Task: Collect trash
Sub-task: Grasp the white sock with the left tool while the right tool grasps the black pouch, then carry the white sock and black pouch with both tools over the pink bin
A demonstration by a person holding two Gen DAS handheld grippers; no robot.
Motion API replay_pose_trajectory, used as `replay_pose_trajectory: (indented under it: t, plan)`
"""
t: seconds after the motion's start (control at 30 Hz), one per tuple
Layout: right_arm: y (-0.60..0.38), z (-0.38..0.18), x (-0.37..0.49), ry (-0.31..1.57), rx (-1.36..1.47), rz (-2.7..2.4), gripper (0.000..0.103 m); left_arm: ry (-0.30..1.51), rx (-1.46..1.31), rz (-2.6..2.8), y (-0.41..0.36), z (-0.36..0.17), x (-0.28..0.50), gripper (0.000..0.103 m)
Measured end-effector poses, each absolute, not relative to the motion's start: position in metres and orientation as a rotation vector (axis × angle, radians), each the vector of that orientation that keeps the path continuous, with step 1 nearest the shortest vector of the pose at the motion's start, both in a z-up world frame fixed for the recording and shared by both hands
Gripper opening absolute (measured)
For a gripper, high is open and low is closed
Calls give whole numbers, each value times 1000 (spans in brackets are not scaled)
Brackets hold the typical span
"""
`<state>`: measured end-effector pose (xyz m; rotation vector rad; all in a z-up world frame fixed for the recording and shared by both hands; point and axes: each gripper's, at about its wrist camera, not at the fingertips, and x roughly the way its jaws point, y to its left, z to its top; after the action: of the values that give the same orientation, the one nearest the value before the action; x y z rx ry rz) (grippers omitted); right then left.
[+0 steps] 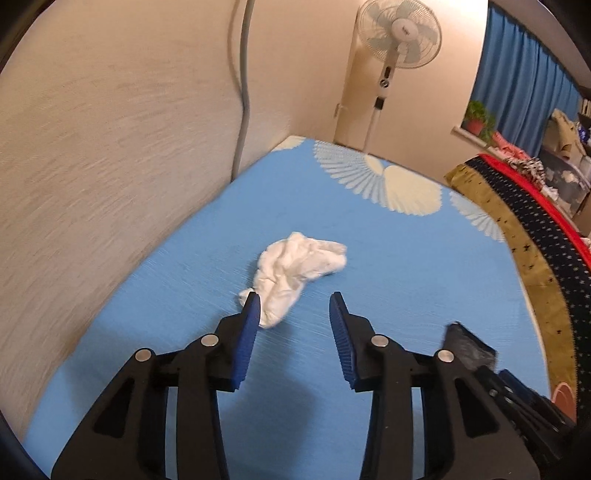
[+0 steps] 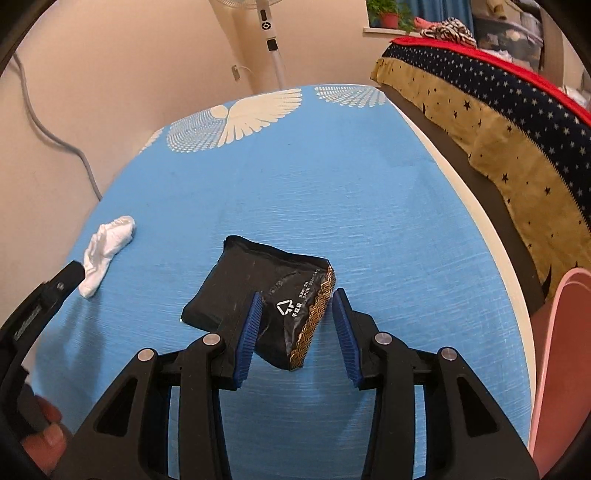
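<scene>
A crumpled white tissue (image 1: 295,269) lies on the blue cloth-covered table (image 1: 388,258). My left gripper (image 1: 295,299) hovers just short of it, open, with its left fingertip overlapping the tissue's near end. A black snack wrapper (image 2: 236,280) with a gold-patterned edge lies in the middle of the table (image 2: 332,184). My right gripper (image 2: 297,295) stands open around the wrapper's right end; the left pad sits against it, the right pad stands clear. The right wrist view also shows the tissue (image 2: 107,247) at the far left. The left wrist view catches the wrapper (image 1: 467,347) at the lower right.
A wall runs along the table's left side, with a grey cable (image 1: 243,92) hanging down it. Behind the far edge stands a pedestal fan (image 1: 399,33). A star-patterned blanket (image 2: 498,122) lies to the right, and a pink object (image 2: 569,350) sits at the near right.
</scene>
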<state>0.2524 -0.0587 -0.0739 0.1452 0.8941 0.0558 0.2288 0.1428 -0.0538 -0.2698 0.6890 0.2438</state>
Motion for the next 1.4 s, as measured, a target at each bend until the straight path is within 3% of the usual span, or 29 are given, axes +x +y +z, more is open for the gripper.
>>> replay_pose_trajectory:
  t: [0.13,0.23,0.3,0.4,0.47,0.5,0.63,1.4]
  plan:
    - [-51,-74,253,895,98,51,35,733,-284,254,149,-60,243,49]
    - [-49,-73,253,890,88,56,25,780,-287,249,152,-66,253,50]
    - [-51,-72,253,884,101,66,12,817,-292,245,154,-70,259,50]
    - [-54,-71,252,873,129,95,5,830,-288,243,152,-72,261,49]
    - [-57,-69,250,860,152,113,5,834,-288,239,152,-73,261,36]
    - [-59,-69,249,857,163,115,4,833,-293,239,152,-73,260,25]
    - [-69,-65,243,833,191,113,4,818,-293,221,149,-71,255,14]
    - [-114,5,162,709,170,98,4,716,-218,78,94,-11,176,11]
